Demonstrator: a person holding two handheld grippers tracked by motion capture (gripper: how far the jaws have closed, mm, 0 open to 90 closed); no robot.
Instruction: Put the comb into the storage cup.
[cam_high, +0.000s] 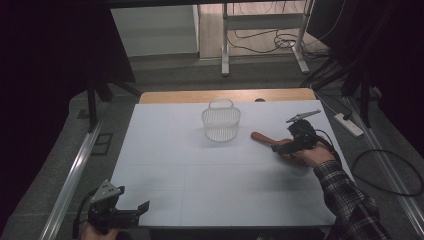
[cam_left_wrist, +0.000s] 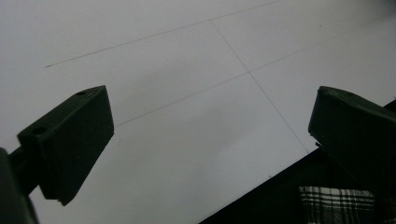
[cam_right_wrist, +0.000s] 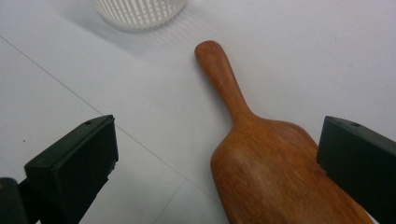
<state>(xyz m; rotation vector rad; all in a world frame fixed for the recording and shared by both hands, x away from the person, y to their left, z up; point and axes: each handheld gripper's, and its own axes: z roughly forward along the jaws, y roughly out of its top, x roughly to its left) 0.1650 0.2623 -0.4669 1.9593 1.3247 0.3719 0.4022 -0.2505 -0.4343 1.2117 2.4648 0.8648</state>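
Right gripper view shows our right gripper (cam_right_wrist: 217, 163) fingers wide astride the wooden spatula (cam_right_wrist: 261, 158) near the basket (cam_right_wrist: 140, 11); we should lower squarely before closing.

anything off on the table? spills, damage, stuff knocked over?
Nothing stands out. The white slotted plastic basket stands upright, handle up. The brown wooden spatula lies flat on the white table, handle toward the basket, unbroken. The right gripper is open over its blade; the left gripper is open near the table's front edge.

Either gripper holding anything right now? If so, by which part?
Nothing held. Right gripper is open, its fingers straddling the wooden spatula's broad end, which lies flat on the table. Left gripper is open over bare table.
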